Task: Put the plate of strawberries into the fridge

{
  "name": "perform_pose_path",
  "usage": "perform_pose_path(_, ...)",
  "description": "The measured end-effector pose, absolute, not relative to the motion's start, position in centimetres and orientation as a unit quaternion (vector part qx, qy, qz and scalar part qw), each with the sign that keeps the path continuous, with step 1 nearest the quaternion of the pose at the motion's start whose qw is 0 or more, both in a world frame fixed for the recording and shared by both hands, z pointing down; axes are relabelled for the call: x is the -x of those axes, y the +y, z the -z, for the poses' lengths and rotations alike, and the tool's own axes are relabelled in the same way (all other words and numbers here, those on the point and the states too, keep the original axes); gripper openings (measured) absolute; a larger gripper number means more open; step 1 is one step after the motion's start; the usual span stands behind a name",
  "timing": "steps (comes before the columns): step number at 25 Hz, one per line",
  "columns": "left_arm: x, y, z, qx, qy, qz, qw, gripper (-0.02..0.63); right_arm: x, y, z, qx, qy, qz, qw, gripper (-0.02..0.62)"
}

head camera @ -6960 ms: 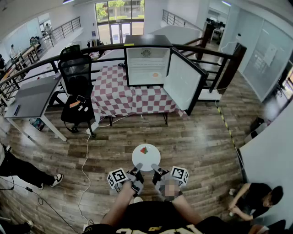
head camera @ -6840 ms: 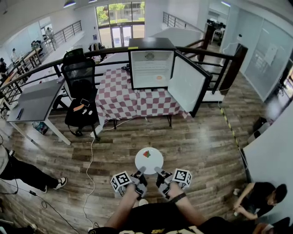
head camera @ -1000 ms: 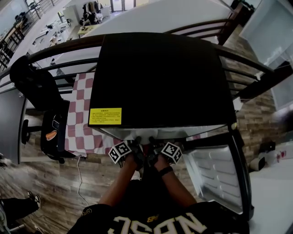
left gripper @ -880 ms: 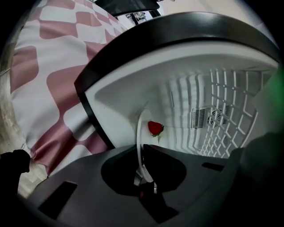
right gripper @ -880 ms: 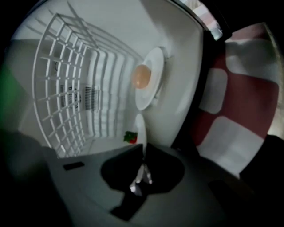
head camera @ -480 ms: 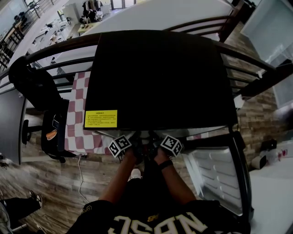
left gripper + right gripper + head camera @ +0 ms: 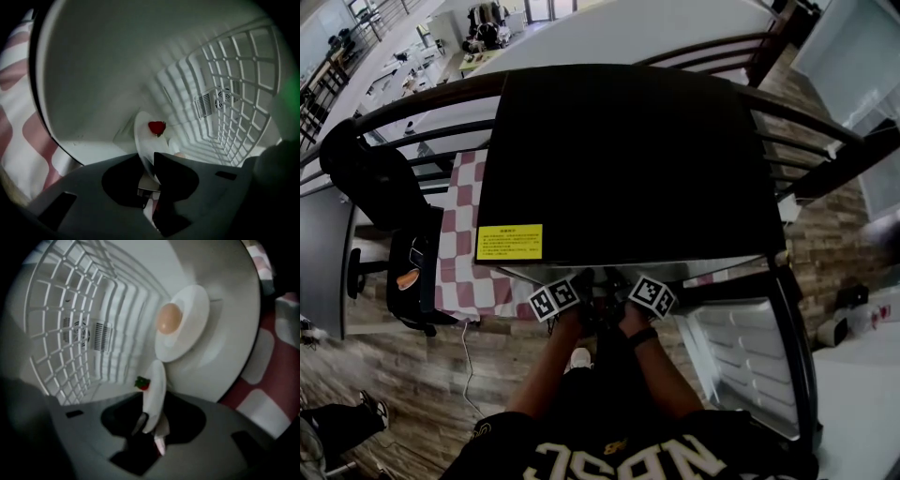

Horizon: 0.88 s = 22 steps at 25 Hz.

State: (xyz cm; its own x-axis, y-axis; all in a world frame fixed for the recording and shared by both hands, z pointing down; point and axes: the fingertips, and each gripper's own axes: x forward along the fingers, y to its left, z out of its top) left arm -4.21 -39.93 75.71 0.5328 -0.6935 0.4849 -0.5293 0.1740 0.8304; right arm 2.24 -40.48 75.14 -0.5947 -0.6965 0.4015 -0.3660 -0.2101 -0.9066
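A white plate point(image 7: 144, 140) with a red strawberry point(image 7: 157, 127) on it is inside the fridge point(image 7: 628, 159). The plate's near rim runs between the jaws of my left gripper point(image 7: 149, 177), which are opening. In the right gripper view the same plate point(image 7: 156, 392) shows edge-on, with the strawberry point(image 7: 142, 383) just beyond its rim. That rim stands loosely between the jaws of my right gripper point(image 7: 152, 422), which are opening too. In the head view only the two marker cubes point(image 7: 555, 298) show; the fingertips and plate are hidden under the fridge's black top.
A second white plate point(image 7: 194, 310) holding a round peach-coloured thing point(image 7: 168, 318) lies deeper in the fridge. A white wire shelf point(image 7: 61, 310) hangs close by. The fridge door point(image 7: 741, 356) stands open at my right. The checked tablecloth point(image 7: 459, 267) and a black chair point(image 7: 380, 187) are at left.
Seven seconds ago I held the plate over the wooden floor, far from the fridge; now both grippers reach inside it. Over the last second the marker cubes have barely shifted.
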Motion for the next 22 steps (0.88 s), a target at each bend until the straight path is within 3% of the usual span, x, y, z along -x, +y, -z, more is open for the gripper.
perform_pose_path(5, 4.2, -40.0, -75.0, -0.704, -0.495, -0.026, 0.509, 0.115, -1.6, -40.4, -74.4, 0.431, 0.658, 0.611, 0.093, 0.2)
perform_pose_path(10, 4.4, -40.1, -74.3, -0.728, -0.504, -0.076, 0.459, 0.127, -1.0, -39.6, -74.5, 0.437, 0.716, 0.543, -0.011, 0.249)
perform_pose_path(22, 4.4, -38.8, -74.5, -0.71, -0.48, -0.099, 0.507, 0.16, -2.4, -39.1, -74.5, 0.461, 0.722, 0.515, -0.038, 0.255)
